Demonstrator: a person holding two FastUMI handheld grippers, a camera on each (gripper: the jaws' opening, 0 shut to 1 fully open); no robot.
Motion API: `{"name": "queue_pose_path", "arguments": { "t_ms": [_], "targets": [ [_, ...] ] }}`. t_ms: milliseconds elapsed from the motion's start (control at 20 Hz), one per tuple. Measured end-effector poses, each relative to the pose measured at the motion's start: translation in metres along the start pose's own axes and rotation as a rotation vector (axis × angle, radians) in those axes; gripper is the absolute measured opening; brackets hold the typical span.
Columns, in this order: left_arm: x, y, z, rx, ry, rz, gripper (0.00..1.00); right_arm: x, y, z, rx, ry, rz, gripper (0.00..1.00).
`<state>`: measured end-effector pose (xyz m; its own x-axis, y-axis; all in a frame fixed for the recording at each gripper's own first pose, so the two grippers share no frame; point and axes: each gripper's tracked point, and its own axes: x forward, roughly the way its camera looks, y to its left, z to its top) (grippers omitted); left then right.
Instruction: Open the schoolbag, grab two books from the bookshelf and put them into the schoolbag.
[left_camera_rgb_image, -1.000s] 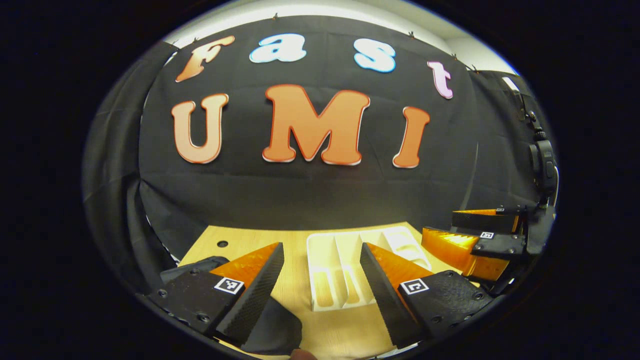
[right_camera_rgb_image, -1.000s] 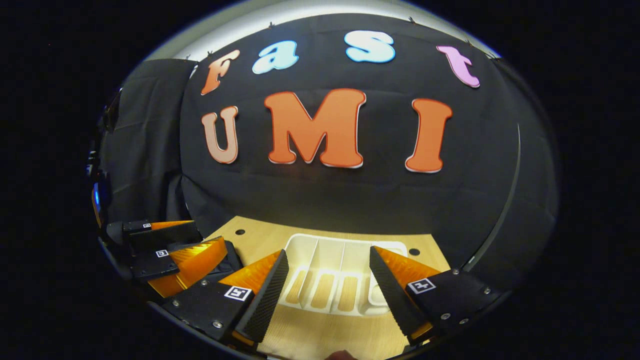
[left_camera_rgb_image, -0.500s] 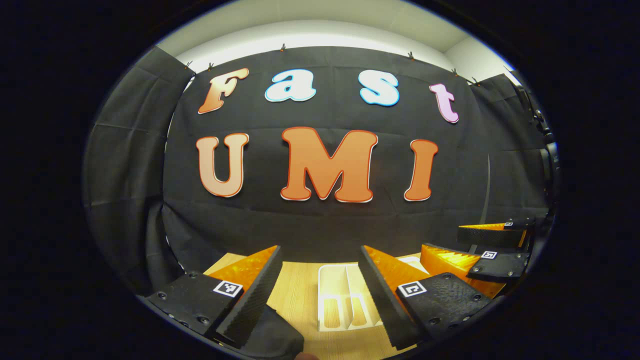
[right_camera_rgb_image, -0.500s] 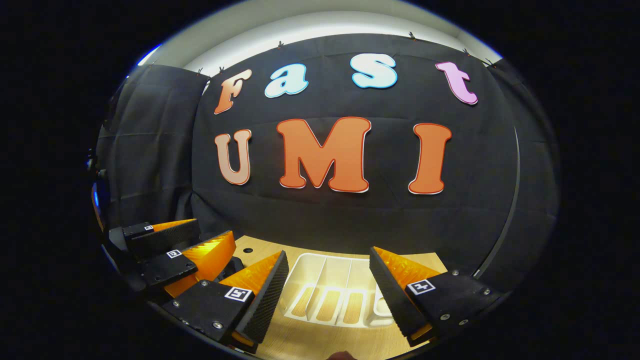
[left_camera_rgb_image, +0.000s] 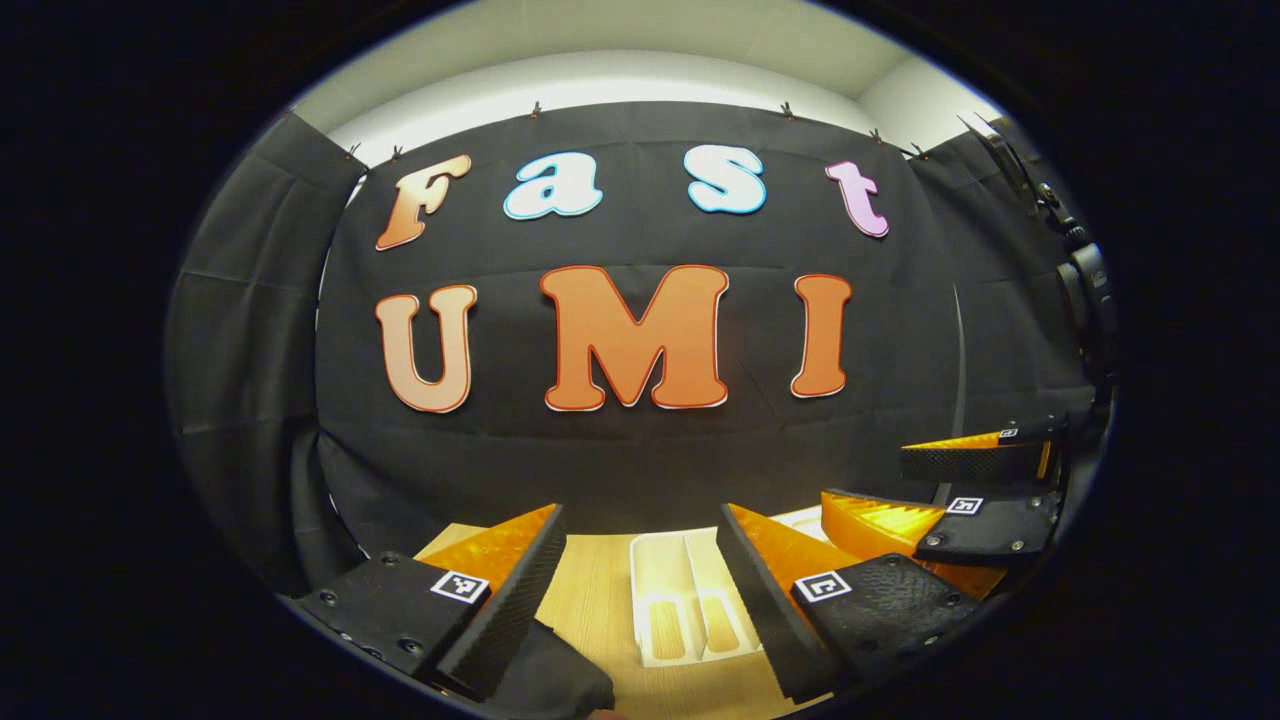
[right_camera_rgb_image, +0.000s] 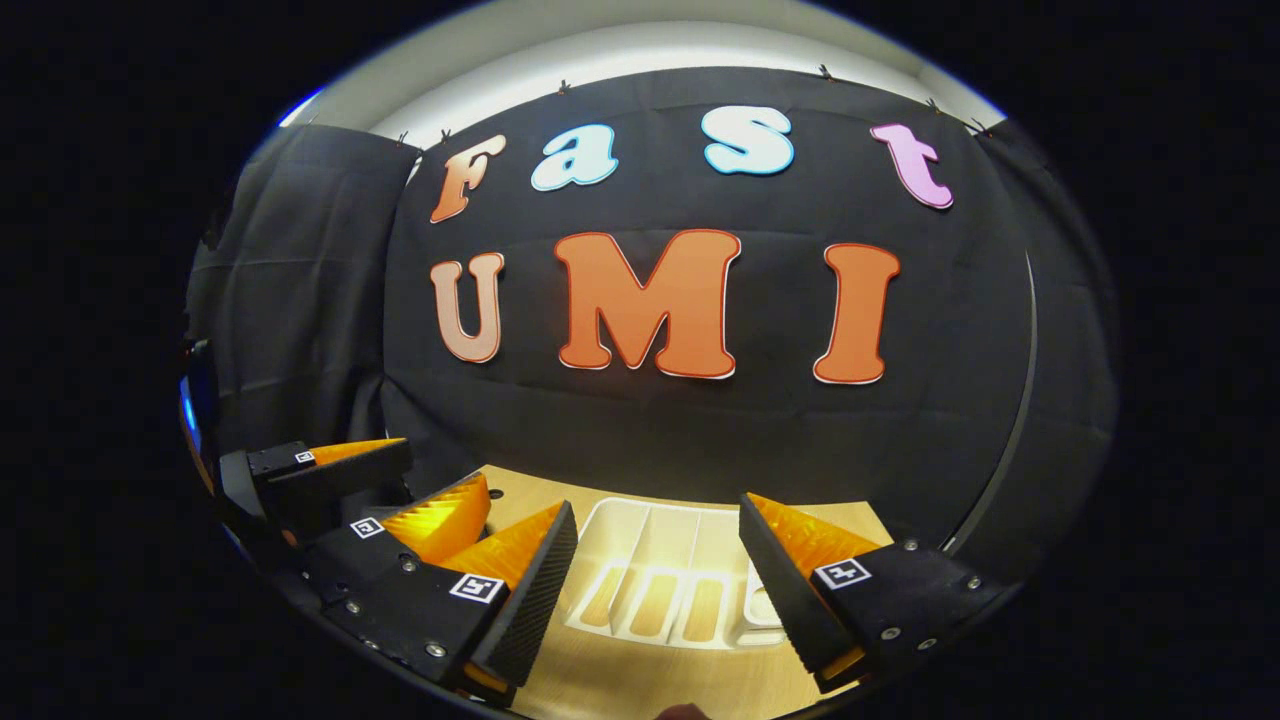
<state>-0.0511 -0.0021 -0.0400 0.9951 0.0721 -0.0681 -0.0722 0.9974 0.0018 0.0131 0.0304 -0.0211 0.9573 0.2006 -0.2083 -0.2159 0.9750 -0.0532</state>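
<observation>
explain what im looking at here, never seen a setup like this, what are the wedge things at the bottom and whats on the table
There is no robot arm here. A person holds a two-finger claw in each hand, and a fisheye camera rides on each claw, looking forward along its fingers.

In the left gripper view, the two wedges at the bottom are the left claw, open and holding nothing. The right claw shows off to its right side. In the right gripper view, the wedges belong to the right claw, also open and empty, with the left claw beside it.

Below them is a light wooden table carrying a white plastic rack with upright dividers, whose slots that show hold nothing. A dark fabric item lies under the left claw; I cannot tell what it is.
</observation>
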Motion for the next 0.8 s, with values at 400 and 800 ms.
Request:
{"name": "queue_pose_path", "arguments": {
  "t_ms": [400, 800],
  "targets": [
    [0.002, 0.012, -0.008, -0.005, 0.02, 0.012, 0.96, 0.009, 0.013, -0.007, 0.004, 0.019, 0.006, 0.97],
    [0.005, 0.029, -0.013, 0.017, 0.034, 0.045, 0.95, 0.018, 0.027, -0.012, -0.005, 0.035, 0.023, 0.97]
  ]
}}
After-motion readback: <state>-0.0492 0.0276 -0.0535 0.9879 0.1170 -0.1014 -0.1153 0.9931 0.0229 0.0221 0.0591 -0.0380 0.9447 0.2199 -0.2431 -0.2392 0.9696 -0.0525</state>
